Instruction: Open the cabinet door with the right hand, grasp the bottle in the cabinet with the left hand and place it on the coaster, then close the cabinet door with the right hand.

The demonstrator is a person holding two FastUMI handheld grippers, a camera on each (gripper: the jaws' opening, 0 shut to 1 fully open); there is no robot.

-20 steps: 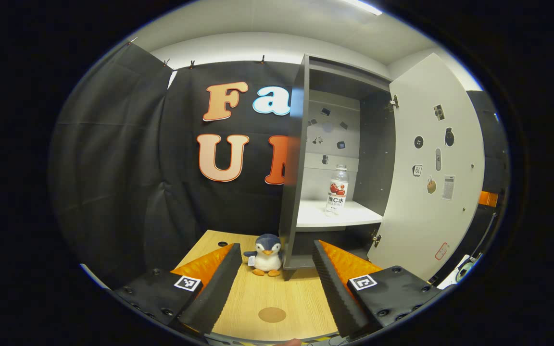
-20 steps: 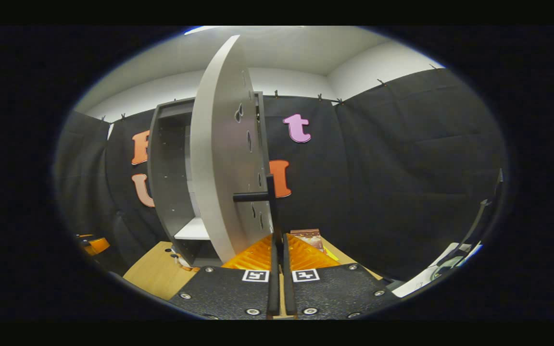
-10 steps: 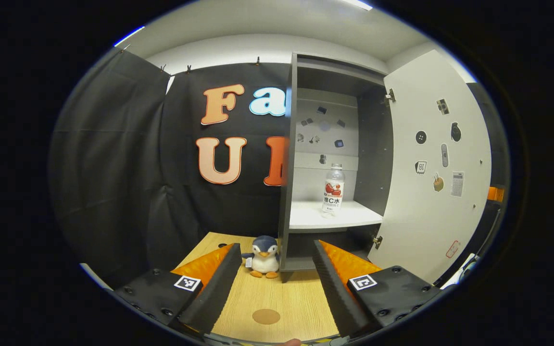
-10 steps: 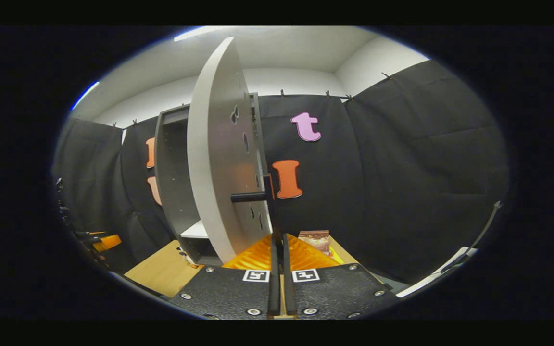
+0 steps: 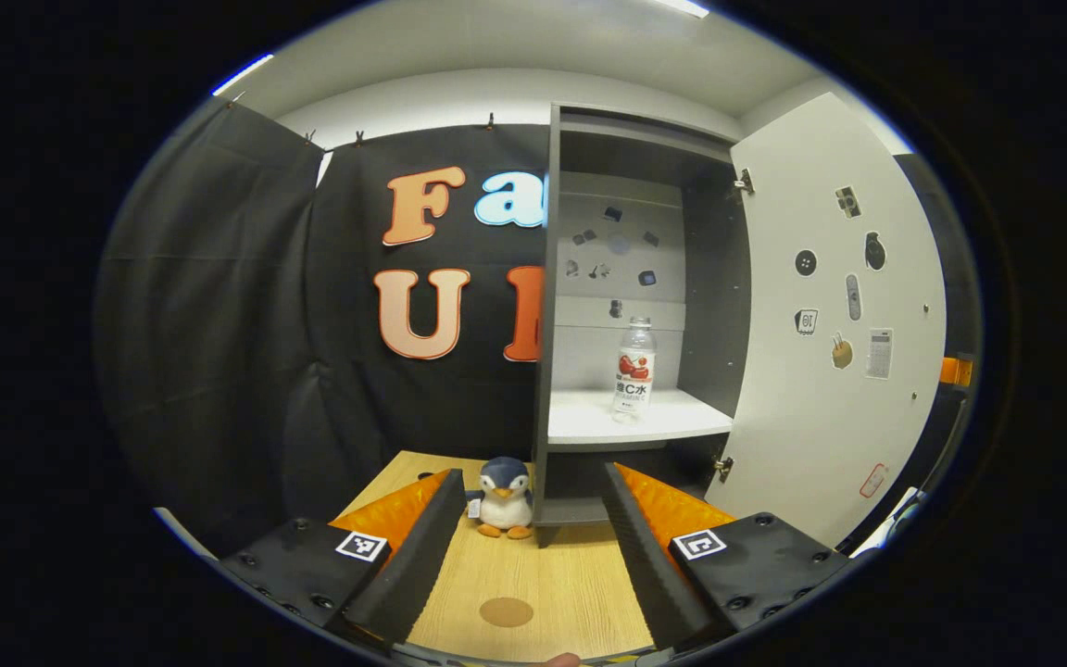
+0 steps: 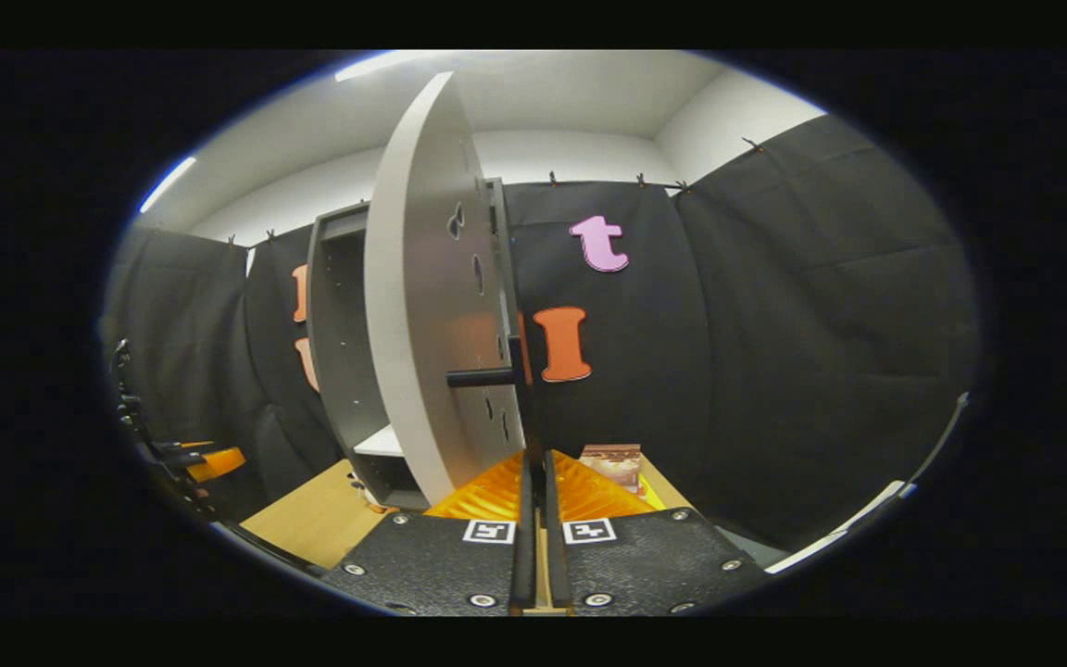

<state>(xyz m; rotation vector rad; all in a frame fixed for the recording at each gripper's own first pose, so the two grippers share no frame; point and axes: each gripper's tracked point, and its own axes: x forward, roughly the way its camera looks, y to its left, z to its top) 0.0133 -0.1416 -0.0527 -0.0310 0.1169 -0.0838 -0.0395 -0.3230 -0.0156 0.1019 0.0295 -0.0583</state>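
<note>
the grey cabinet (image 5: 552,278) is seen right of centre in the left gripper view, with its white door (image 5: 830,315) swung wide open toward the right edge; small stickers are carried on the door's inner face. a clear bottle (image 5: 633,371) with a red and white label is stood upright on the white shelf, at mid-frame. a round brown coaster (image 5: 507,611) is laid flat on the wooden table at lower centre

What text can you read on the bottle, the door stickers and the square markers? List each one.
Nothing reads well enough to quote.
bottle label: print too small to read.
stickers on the door: too small to read.
markers: black-and-white patterns, no words.
</note>
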